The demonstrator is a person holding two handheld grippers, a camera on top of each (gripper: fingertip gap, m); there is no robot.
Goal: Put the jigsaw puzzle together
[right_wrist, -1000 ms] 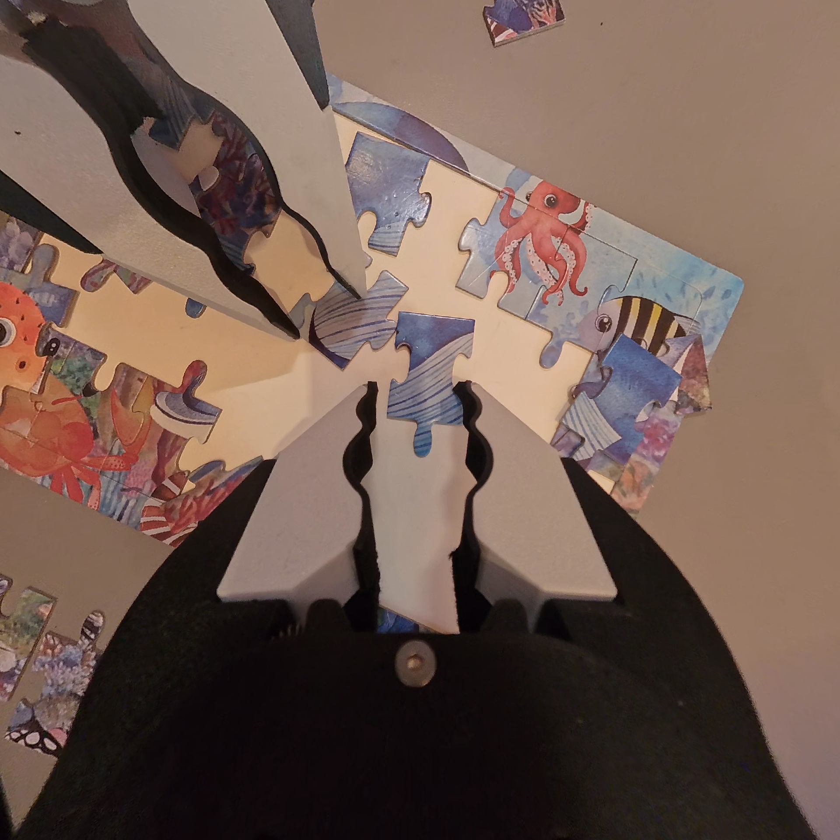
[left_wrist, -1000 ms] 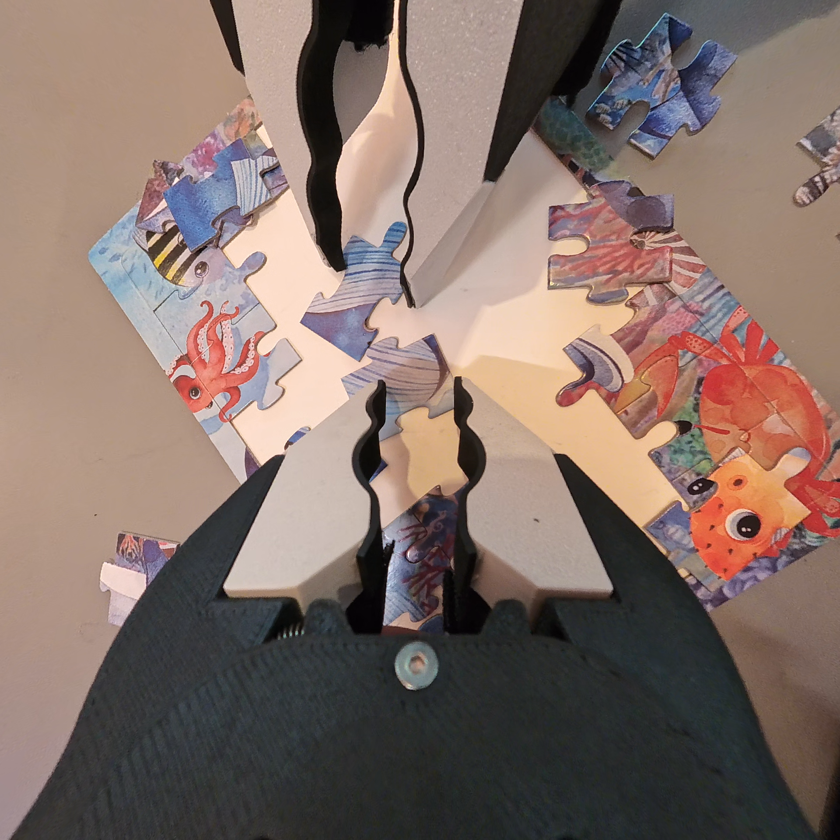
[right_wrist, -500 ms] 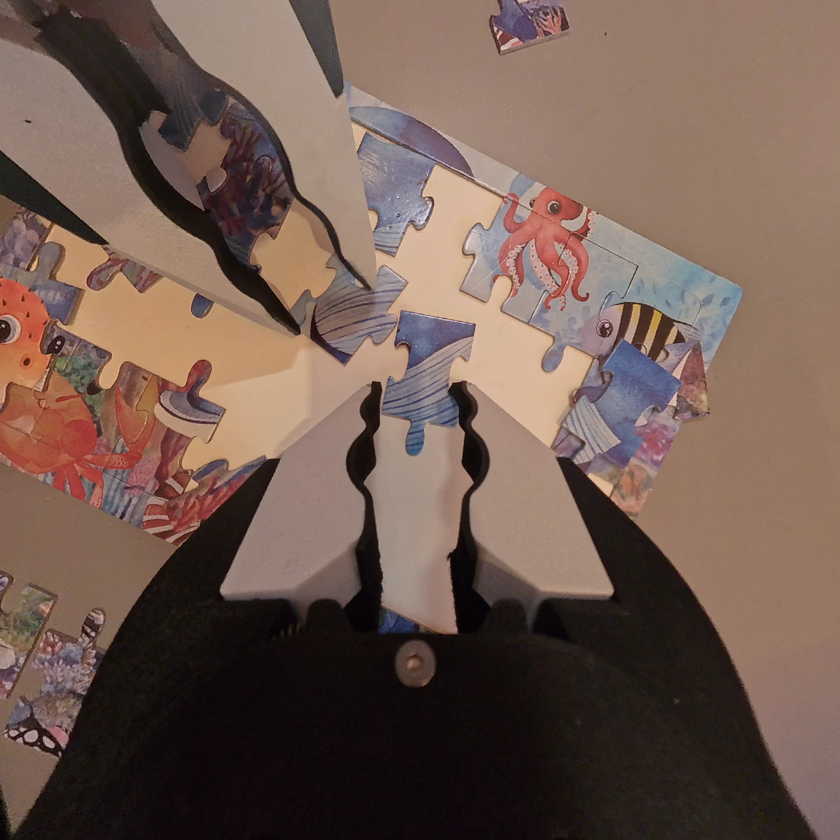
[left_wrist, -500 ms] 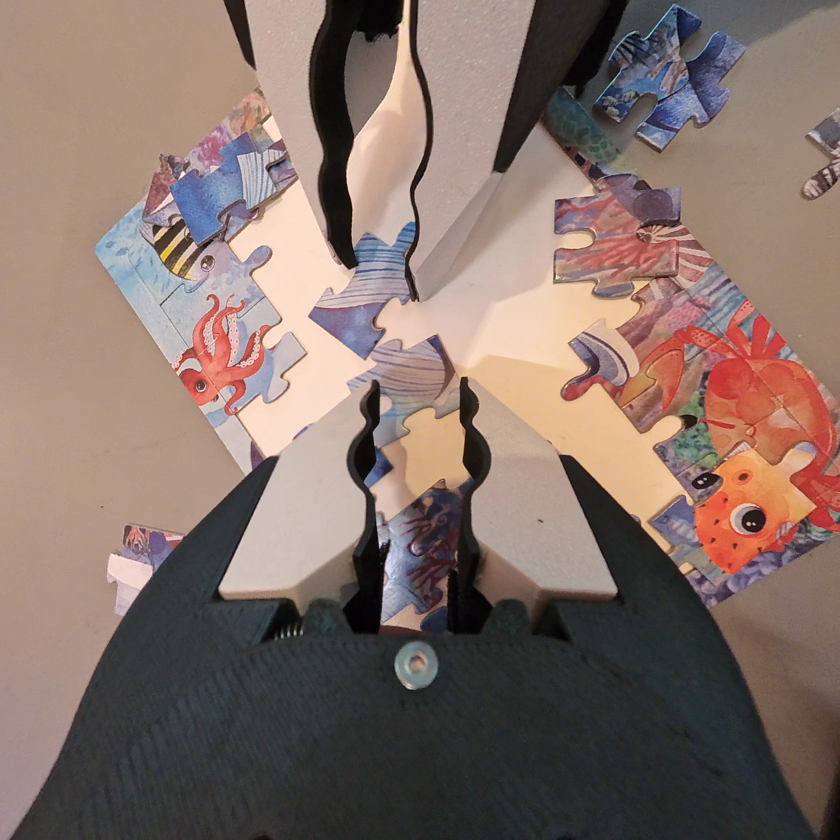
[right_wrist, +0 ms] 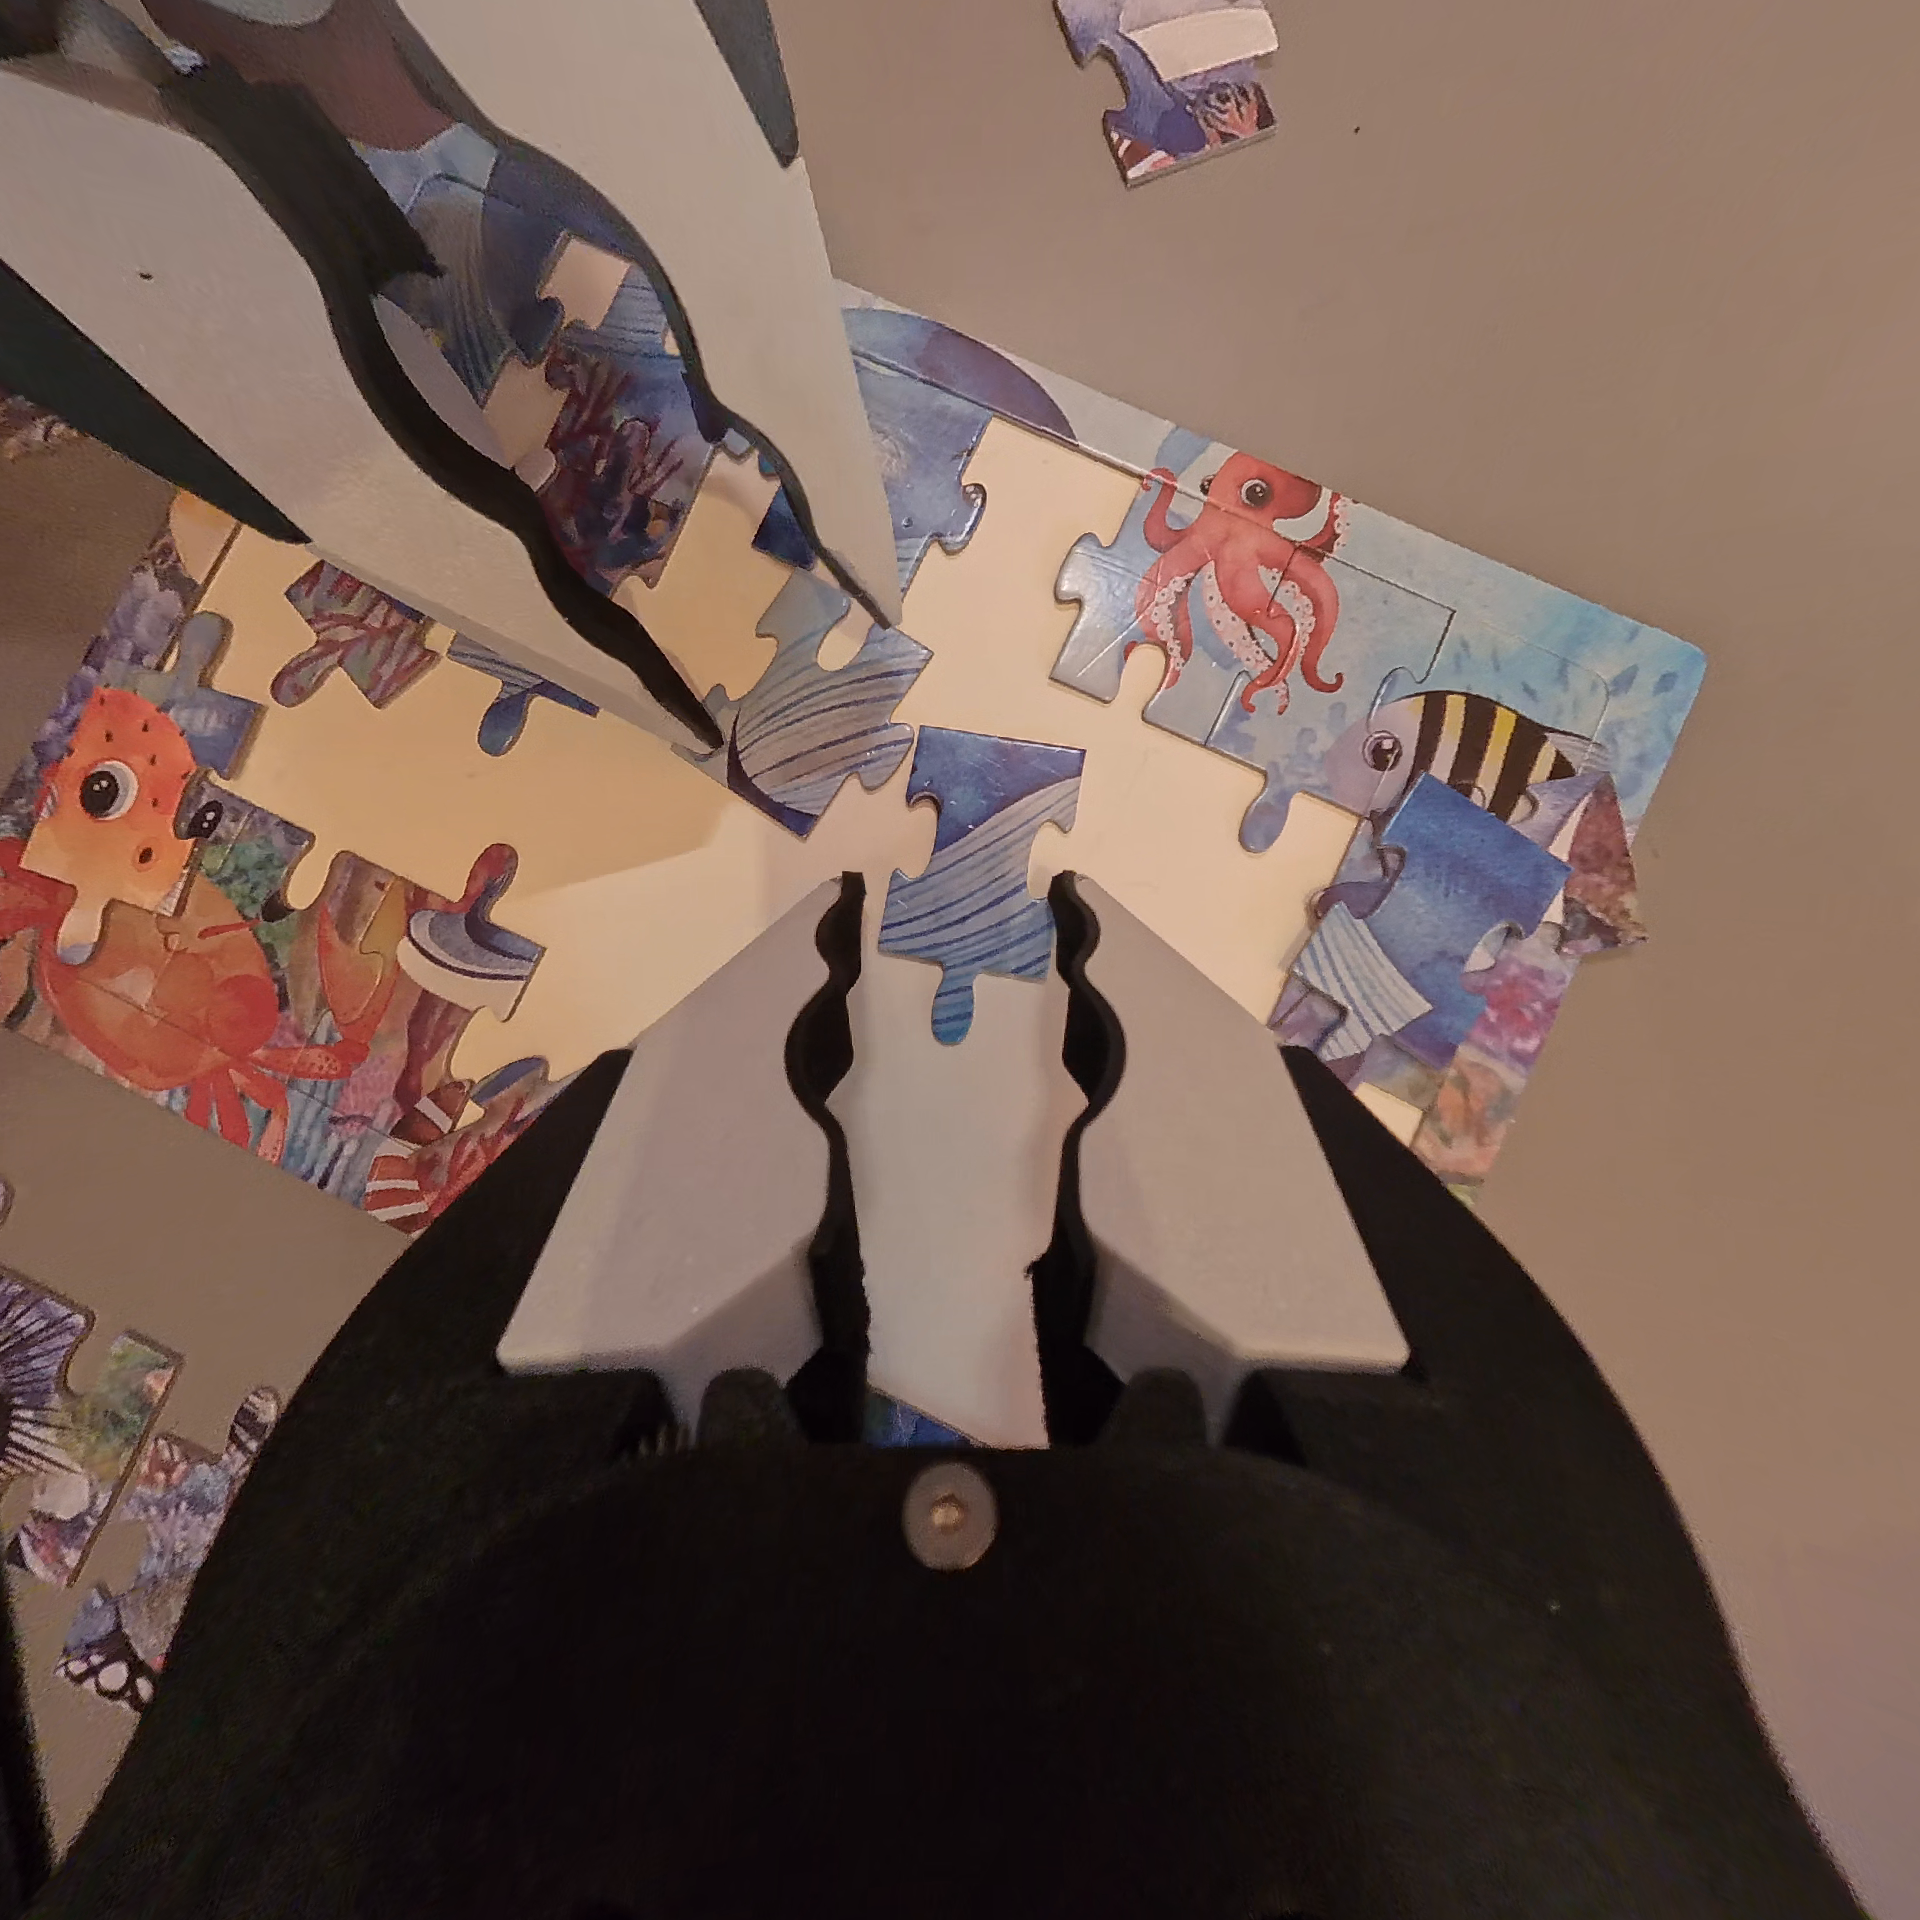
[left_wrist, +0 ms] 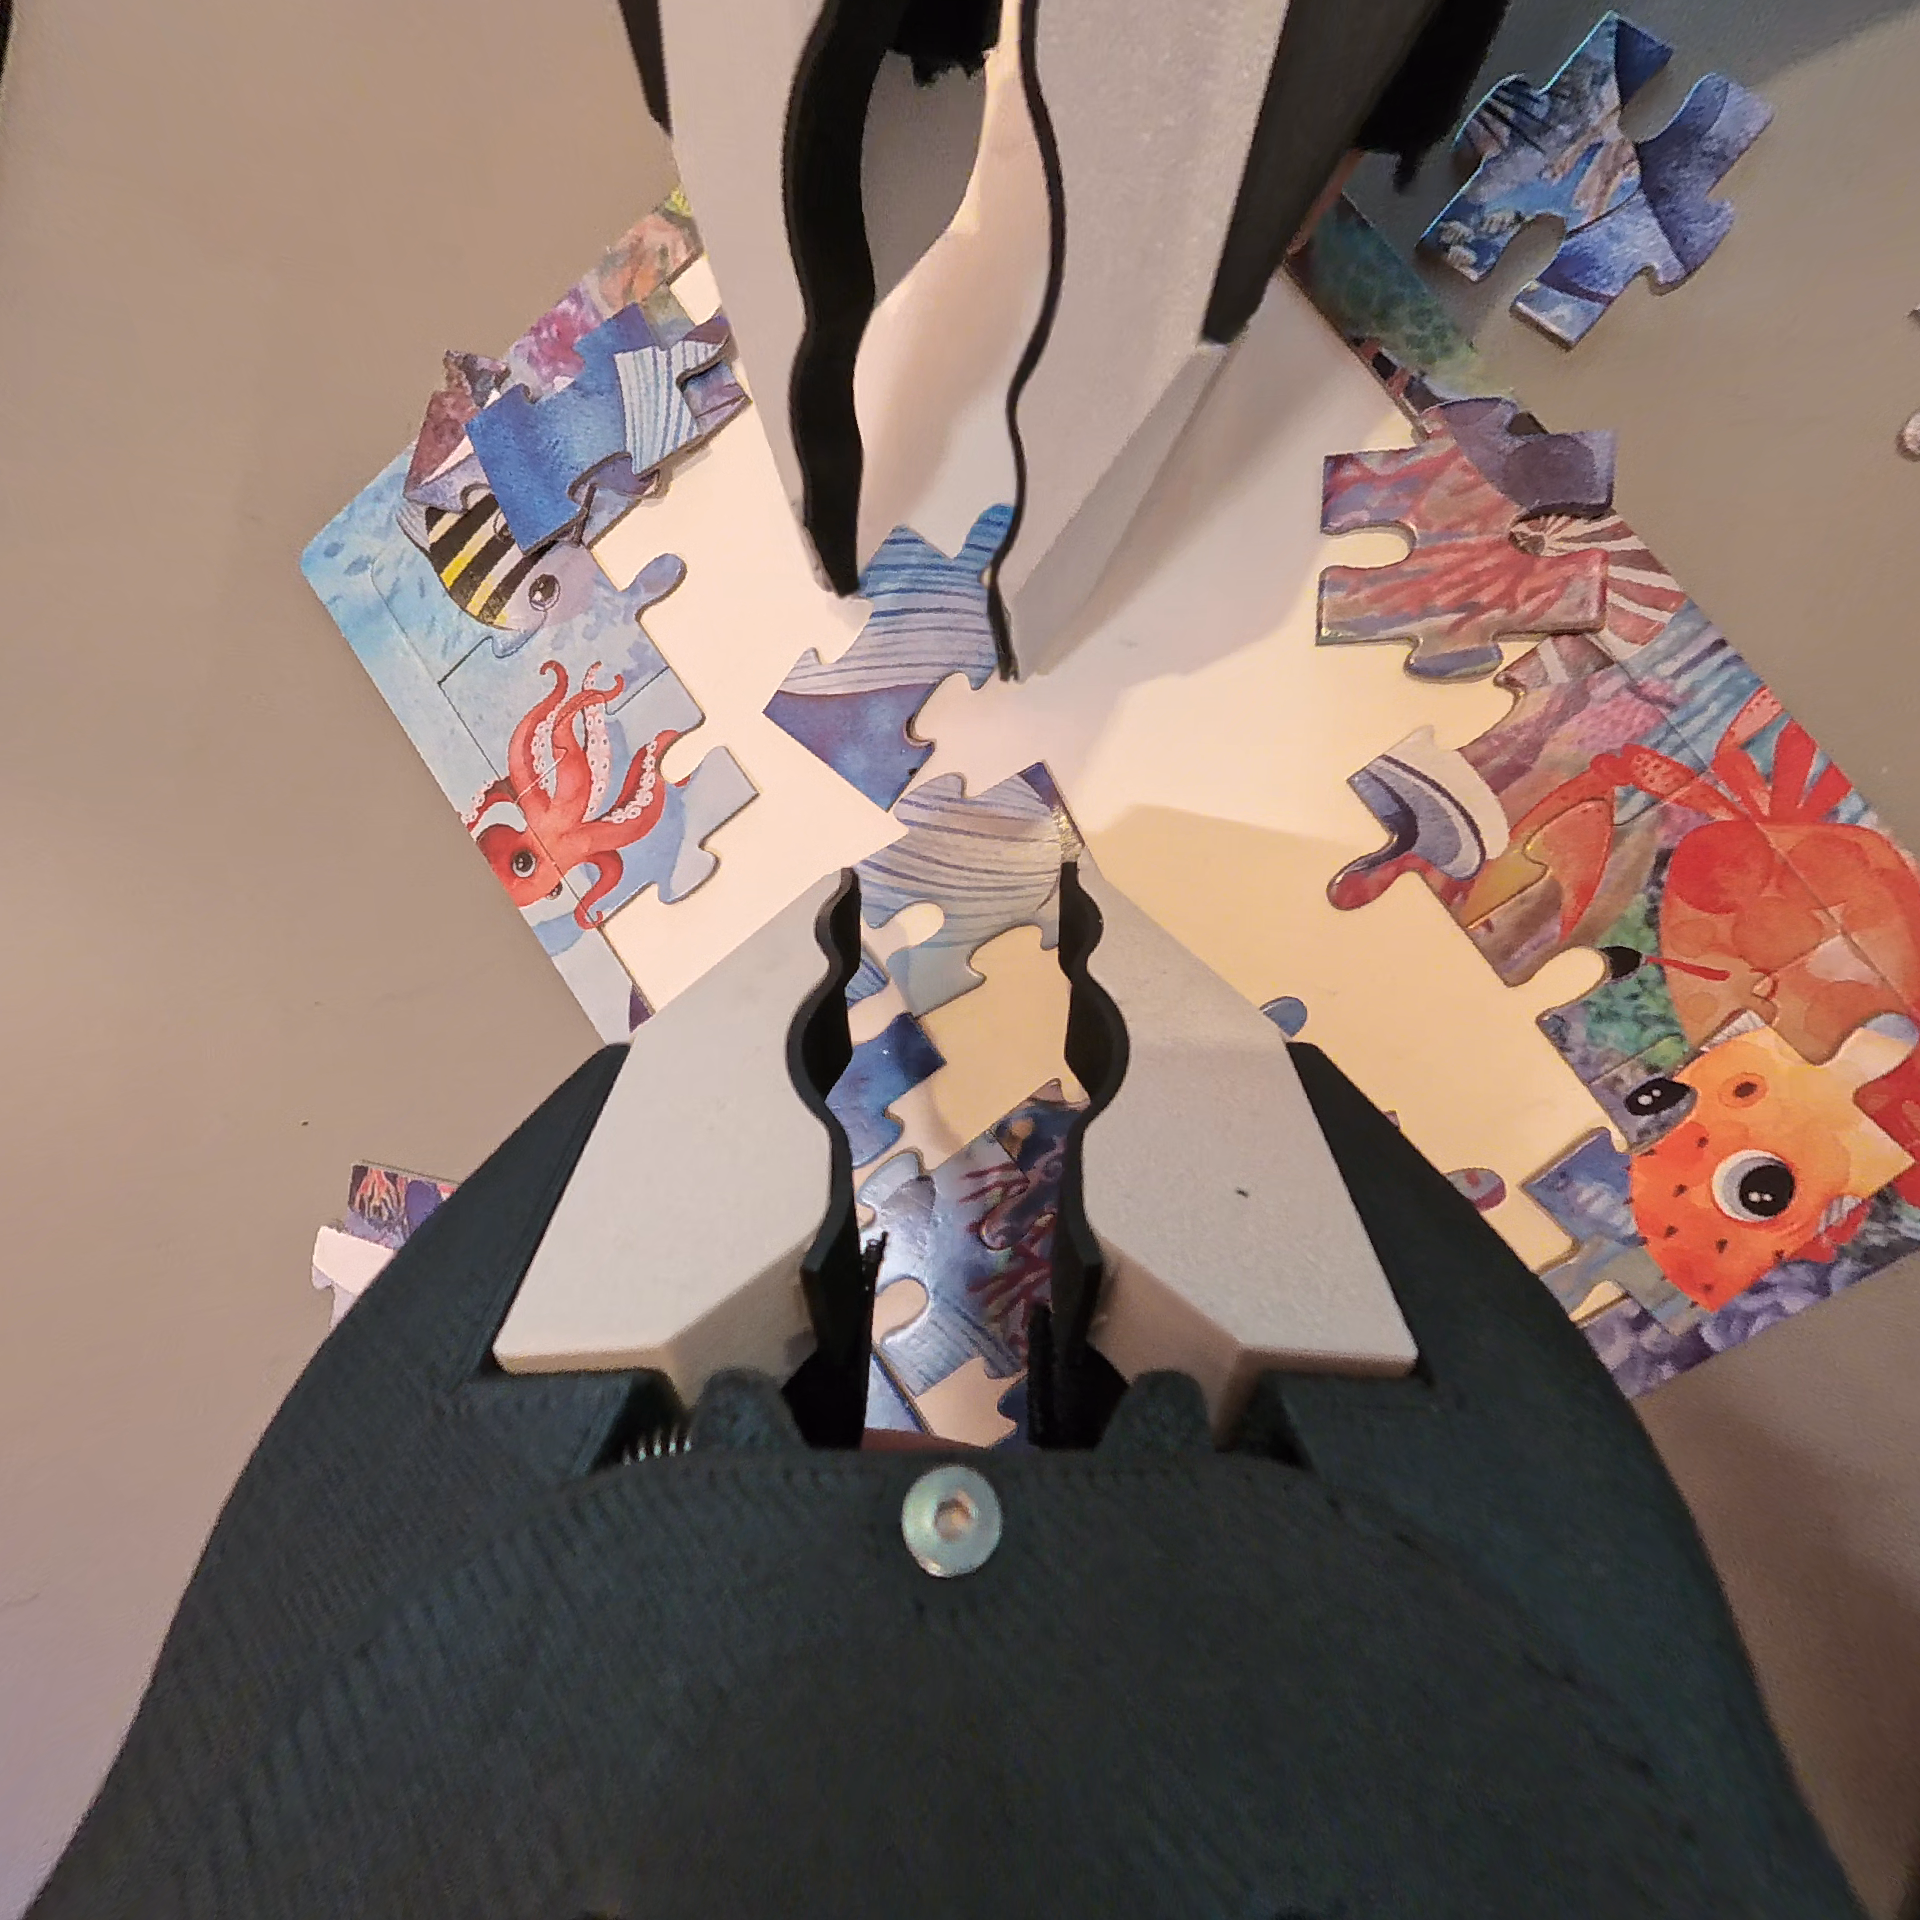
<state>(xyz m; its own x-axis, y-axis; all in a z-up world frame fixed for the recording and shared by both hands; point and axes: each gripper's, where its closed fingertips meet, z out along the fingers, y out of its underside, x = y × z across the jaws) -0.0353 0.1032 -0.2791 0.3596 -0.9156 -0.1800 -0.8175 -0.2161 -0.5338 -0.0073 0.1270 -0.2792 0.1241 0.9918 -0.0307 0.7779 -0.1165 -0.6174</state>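
Observation:
The puzzle board point(left_wrist: 1195, 831) lies on a grey table, with an octopus section point(left_wrist: 566, 790) on one side and a crab and orange fish section point(left_wrist: 1766, 935) on the other. Two blue striped pieces lie flat on the bare middle, close together but not joined. My left gripper point(left_wrist: 961, 878) is open, its tips on either side of one striped piece point(left_wrist: 966, 842). My right gripper point(right_wrist: 956, 883) is open, its tips on either side of the other striped piece point(right_wrist: 977, 873). The two grippers face each other, tips nearly meeting.
Loose pieces are piled on the board's striped-fish corner point(left_wrist: 582, 436). More loose pieces lie on the table beyond the board point(left_wrist: 1600, 187), to the left point(left_wrist: 364, 1216), and at the right wrist view's lower left point(right_wrist: 94, 1455). Blue coral pieces point(left_wrist: 966, 1278) sit under my left gripper. Across from one pair of fingers to the other is roughly 4 centimetres. The octopus section point(left_wrist: 566, 790) is about 6 centimetres from my right fingertips. Look for it in the right wrist view point(right_wrist: 1234, 603) too.
Both grippers have edged toward each other, bringing the two striped pieces closer together. My left gripper's jaws have widened slightly.

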